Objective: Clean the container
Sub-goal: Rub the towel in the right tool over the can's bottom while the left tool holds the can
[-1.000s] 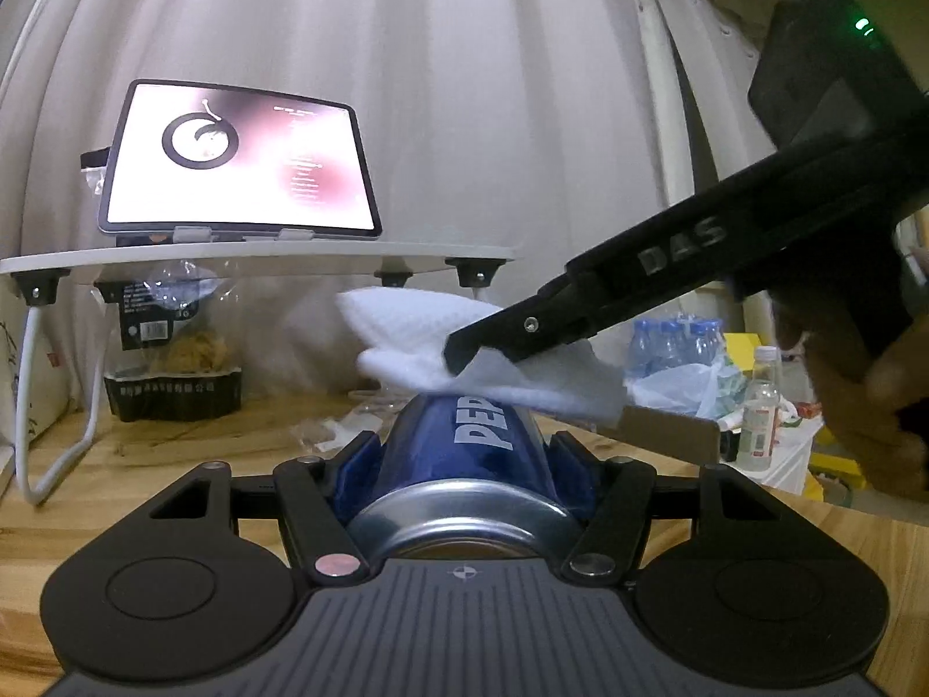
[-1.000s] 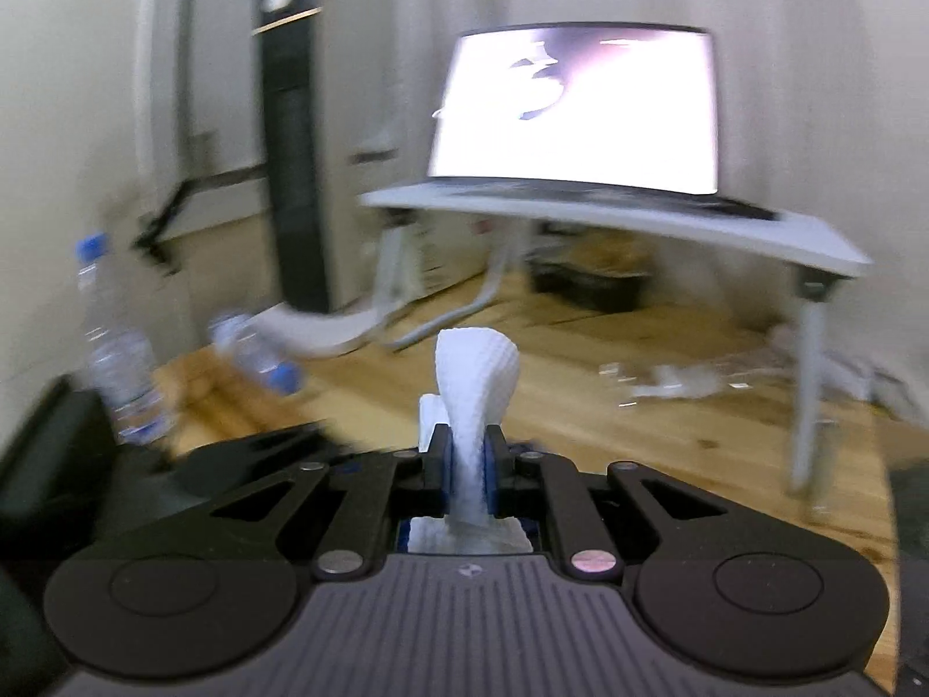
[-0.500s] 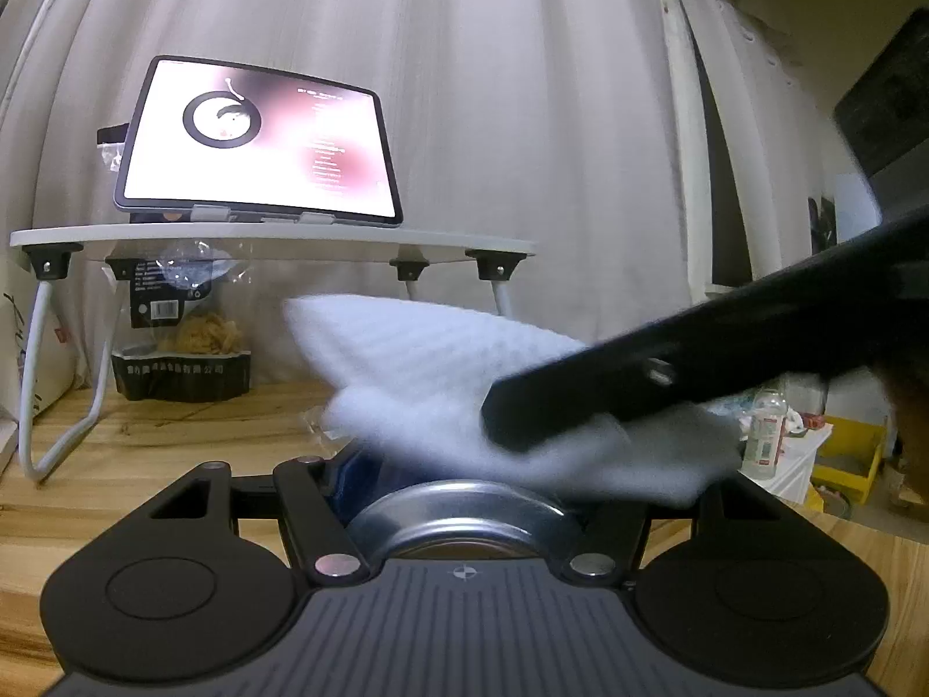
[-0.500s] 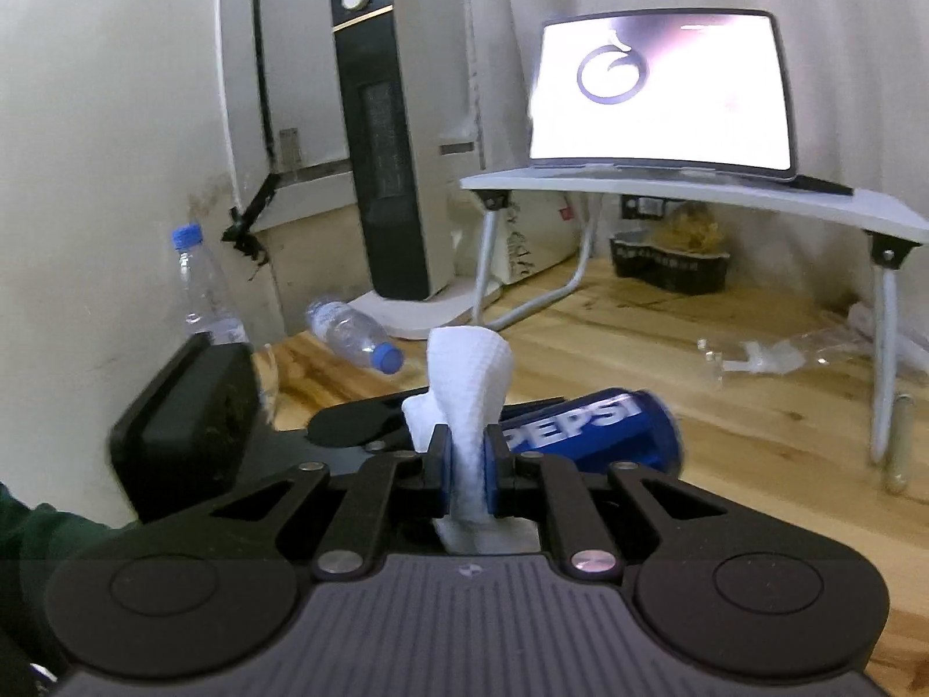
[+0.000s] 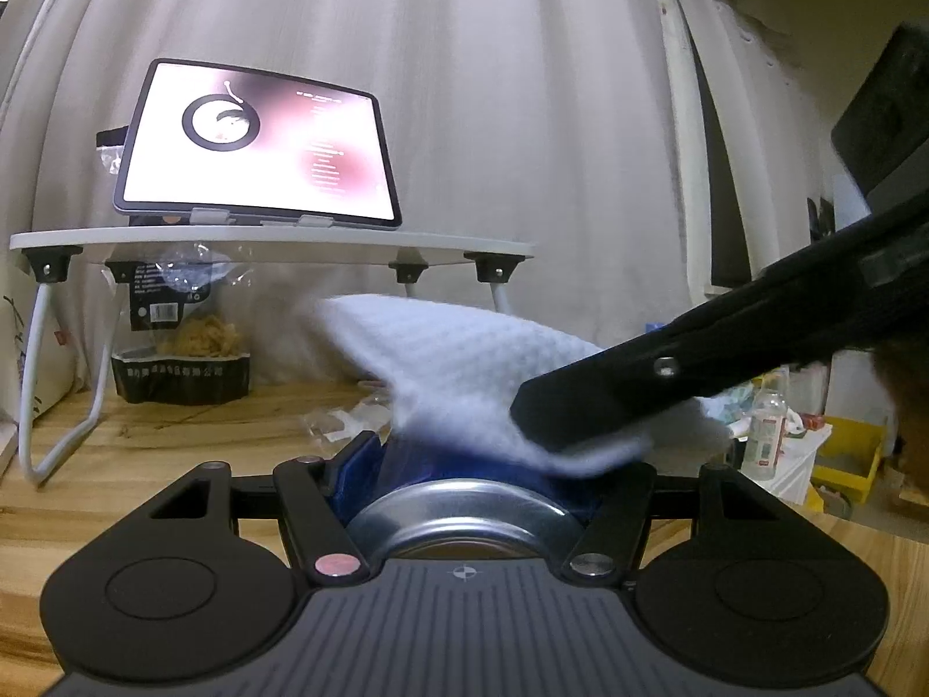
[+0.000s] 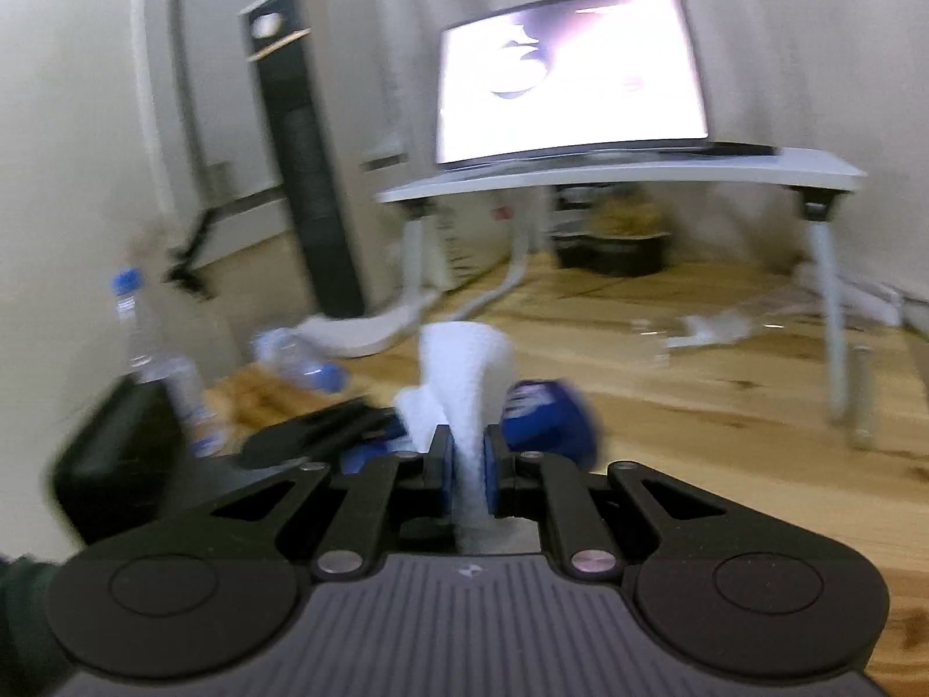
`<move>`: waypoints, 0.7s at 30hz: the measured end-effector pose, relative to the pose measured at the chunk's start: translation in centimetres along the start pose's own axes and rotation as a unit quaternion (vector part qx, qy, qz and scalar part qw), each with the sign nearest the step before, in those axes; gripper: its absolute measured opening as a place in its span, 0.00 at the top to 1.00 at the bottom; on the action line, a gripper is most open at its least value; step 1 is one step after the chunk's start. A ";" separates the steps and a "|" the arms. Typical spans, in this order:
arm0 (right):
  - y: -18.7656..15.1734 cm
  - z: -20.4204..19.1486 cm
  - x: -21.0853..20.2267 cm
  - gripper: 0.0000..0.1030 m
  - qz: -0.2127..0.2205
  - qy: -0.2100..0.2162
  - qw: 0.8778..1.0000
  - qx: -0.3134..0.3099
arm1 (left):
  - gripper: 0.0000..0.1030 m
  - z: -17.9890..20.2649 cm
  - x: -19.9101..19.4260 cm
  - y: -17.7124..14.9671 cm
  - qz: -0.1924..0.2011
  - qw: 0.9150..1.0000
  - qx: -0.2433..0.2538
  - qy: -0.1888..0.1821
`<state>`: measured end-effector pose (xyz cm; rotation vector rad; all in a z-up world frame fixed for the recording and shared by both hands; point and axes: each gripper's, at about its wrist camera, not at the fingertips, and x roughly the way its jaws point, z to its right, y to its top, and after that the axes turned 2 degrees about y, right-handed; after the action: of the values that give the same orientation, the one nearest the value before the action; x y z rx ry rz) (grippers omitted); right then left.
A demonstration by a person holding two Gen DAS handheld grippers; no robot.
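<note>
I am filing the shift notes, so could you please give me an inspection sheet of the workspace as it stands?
Surface: wooden tabletop, bare in front.
Job's things: blue can lying on its side; white cloth draped over it.
Clutter: plastic wrap; two water bottles, one toppled; snack bag under the stand.
Grippers: left gripper shut on the can; right gripper shut on the cloth.
Cables: nothing seen for certain.
Surroundings: lit tablet on a white folding stand, curtain behind, tower heater, yellow bin.
</note>
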<state>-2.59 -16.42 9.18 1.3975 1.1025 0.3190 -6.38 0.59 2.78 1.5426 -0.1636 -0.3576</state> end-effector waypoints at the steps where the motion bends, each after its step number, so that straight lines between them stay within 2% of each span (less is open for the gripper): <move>1: 0.1 -0.6 0.0 0.87 -0.005 0.013 1.000 -0.005 | 0.36 0.0 0.0 0.0 0.000 1.000 0.000 0.000; 3: 0.2 -1.5 0.1 0.86 -0.014 0.037 0.999 -0.012 | 0.36 -0.1 0.0 0.0 -0.001 1.000 -0.003 -0.001; 7: 0.9 -1.8 0.8 0.87 -0.011 0.028 0.999 -0.024 | 0.36 -0.1 0.0 0.0 -0.001 1.000 -0.003 -0.003; 8: 1.1 -1.4 1.0 0.87 -0.007 0.020 1.000 -0.021 | 0.36 0.0 0.0 0.0 0.000 1.000 0.001 -0.004; 11: 1.7 -0.3 1.5 0.87 0.014 -0.046 0.998 -0.032 | 0.36 0.2 -0.1 0.0 0.003 1.000 0.007 -0.005; 15: 2.7 0.8 2.5 0.87 0.021 -0.092 0.995 -0.022 | 0.36 0.3 -0.1 0.0 0.003 1.000 0.009 -0.005; 16: 2.7 0.7 2.7 0.87 0.019 -0.089 0.996 -0.023 | 0.36 0.2 -0.1 0.0 0.002 1.000 0.007 -0.004; 21: 2.0 -0.7 2.8 0.87 -0.001 -0.016 1.000 0.001 | 0.36 -0.3 0.2 0.1 -0.006 1.000 -0.007 0.002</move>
<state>-0.88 -13.41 9.93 1.3974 1.0786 0.2931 -6.04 0.79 2.83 1.5301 -0.1486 -0.3646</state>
